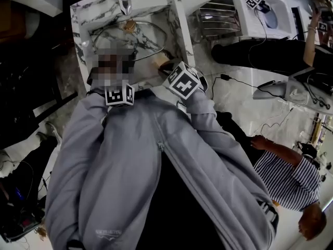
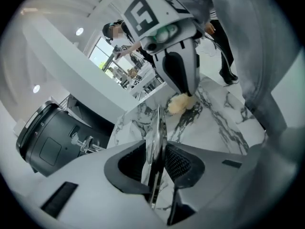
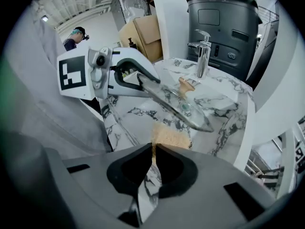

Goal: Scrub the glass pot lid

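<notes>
Lid first: glass pot lid (image 3: 178, 104) hangs tilted over the marble counter (image 3: 126, 113), held by its rim, far edge dipping toward the stone. Whether that edge rests there can't be told. Wooden knob (image 3: 186, 85) sticks up on the far face, w/ the centre fitting showing through the glass.

L gripper (image 2: 157, 155) has the rim edge-on btw its jaws, pads tight on both faces as far as its own view shows. R gripper (image 3: 153, 146) is clamped almost fully together, pinching a thin edge of a tan sponge (image 3: 170, 135). The rest of the sponge sticks out past the tips. It sits just beside the lid's underside, near the end the L gripper holds; contact not clear. Both grippers point down at the counter, close to each other.

Beyond: chrome faucet (image 3: 203, 56) at the counter's back, dark drum-shaped unit (image 3: 224, 23) behind it, cardboard boxes (image 3: 140, 35) to one side. Person in striped shirt (image 1: 286, 178) stands off to the R of the wearer's grey hoodie (image 1: 156, 181).
</notes>
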A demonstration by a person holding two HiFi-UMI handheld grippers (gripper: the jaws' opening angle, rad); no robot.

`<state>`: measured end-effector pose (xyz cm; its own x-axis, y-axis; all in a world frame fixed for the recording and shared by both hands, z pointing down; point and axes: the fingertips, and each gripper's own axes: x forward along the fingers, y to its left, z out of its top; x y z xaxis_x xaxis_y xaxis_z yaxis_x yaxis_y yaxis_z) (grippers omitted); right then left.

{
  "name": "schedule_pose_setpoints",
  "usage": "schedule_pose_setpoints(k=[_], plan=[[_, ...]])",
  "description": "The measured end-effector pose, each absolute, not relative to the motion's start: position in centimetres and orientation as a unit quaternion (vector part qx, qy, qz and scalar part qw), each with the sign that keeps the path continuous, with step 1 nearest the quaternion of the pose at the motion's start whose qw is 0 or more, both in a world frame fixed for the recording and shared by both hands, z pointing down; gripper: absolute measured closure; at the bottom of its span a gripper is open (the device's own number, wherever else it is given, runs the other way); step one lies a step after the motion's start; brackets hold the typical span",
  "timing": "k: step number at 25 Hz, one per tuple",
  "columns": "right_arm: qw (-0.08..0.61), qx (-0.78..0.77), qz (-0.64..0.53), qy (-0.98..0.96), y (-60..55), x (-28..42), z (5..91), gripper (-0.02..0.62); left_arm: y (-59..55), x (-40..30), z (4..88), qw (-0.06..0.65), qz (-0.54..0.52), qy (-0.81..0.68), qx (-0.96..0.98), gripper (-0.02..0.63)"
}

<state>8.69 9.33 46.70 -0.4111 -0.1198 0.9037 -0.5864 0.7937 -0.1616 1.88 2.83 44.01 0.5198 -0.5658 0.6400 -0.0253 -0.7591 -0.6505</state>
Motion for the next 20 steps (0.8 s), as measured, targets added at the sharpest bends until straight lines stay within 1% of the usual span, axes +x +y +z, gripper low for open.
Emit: schedule_pose_setpoints(k=[10,17,20], plan=[[0.497,0.243,0.249,-0.795,8.9,11.6,45.4,0.551,4.6,1.5,45.9,0.344,-0.461,0.143,-0.805,0.494],[0.495,0.237,0.274,-0.79,8.7,11.2,46.8,0.552,5.1,0.8,46.7,0.331,-0.462,0.147,-0.809,0.482],[0.488,0.262,0.258,-0.792,8.0,11.1,47.0,0.552,4.7,0.7,46.4,0.323,-0.457,0.156,-0.814,0.482]])
